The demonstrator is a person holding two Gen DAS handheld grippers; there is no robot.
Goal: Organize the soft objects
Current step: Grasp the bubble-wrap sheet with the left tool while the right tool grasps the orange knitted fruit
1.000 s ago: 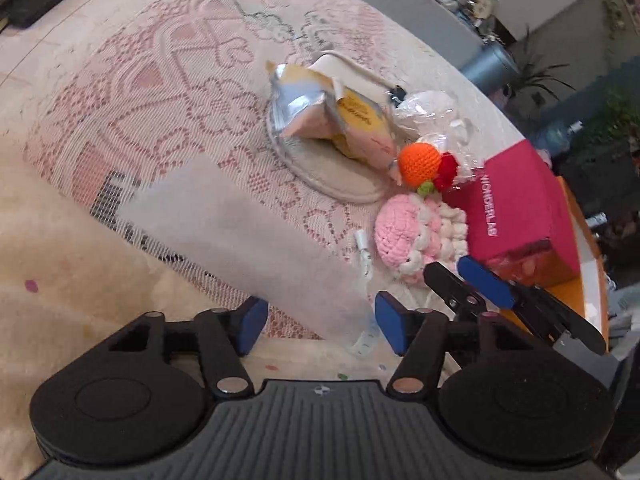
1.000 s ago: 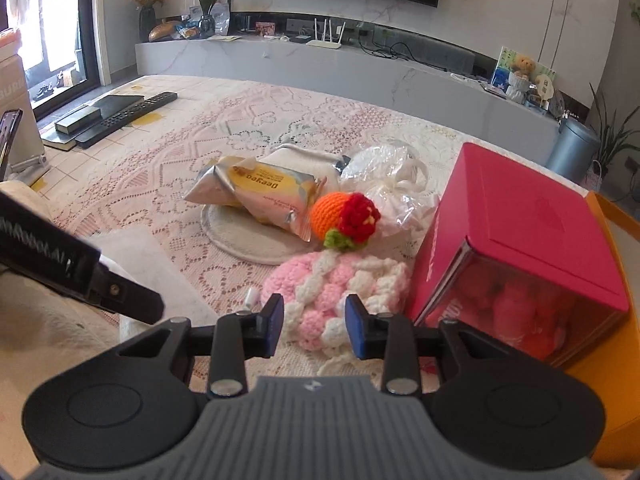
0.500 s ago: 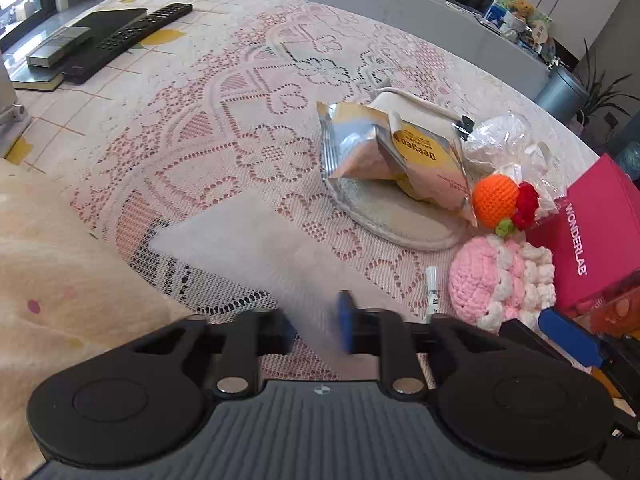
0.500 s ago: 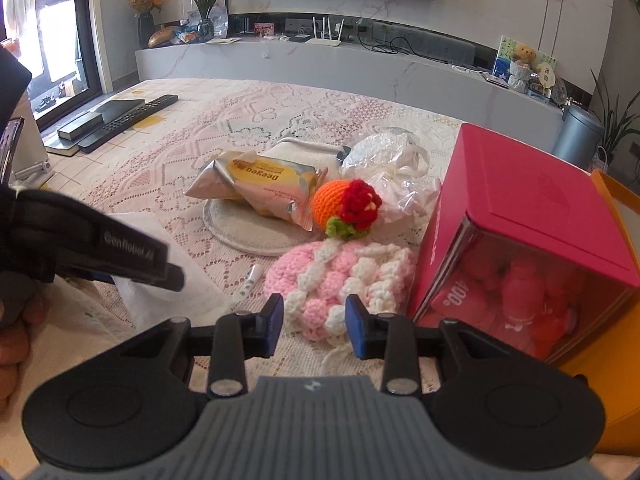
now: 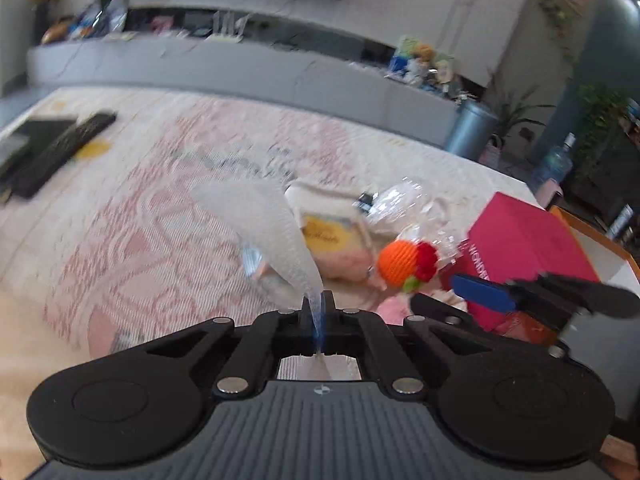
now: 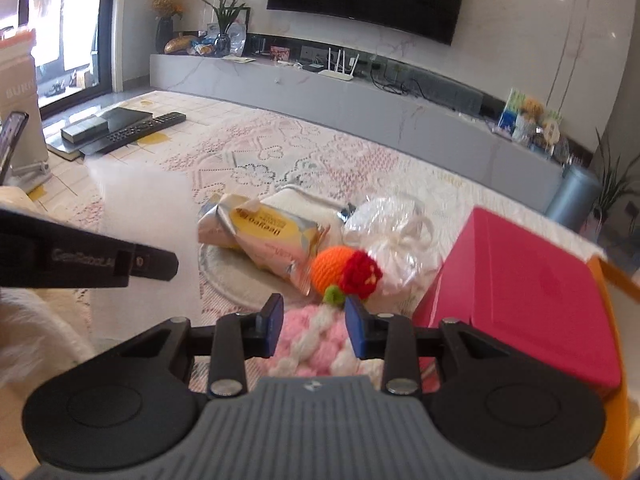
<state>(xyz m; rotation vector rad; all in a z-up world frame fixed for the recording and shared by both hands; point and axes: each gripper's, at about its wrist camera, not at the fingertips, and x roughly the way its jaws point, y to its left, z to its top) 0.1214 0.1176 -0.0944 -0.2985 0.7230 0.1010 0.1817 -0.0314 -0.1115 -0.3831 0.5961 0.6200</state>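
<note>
Left gripper [image 5: 318, 312] is now clamped on the white cloth [image 5: 272, 232], which has left the lace tablecloth [image 5: 140, 220] and hangs raised in front of the snack packet [image 6: 272, 240]; a second ago it lay flat, fingers apart. Right gripper [image 6: 314, 326] stays apart, unchanged, over the pink knitted piece [image 6: 316, 344].

- white tissue sheet [image 5: 272, 240] is pinched at its bottom corner, lifted off the lace cloth and fanning up toward 11 o'clock, kinda see-through
- orange crochet ball [image 6: 332, 270] with a red flower and green bit, sitting at 12 o'clock from the pink and white crochet piece [image 6: 316, 344], touching it
- yellow snack pack [image 6: 268, 240] lies tilted on the round pad, at 10 o'clock from the ball
- crinkly clear bag [image 6: 392, 236] at 1 o'clock from the ball
</note>
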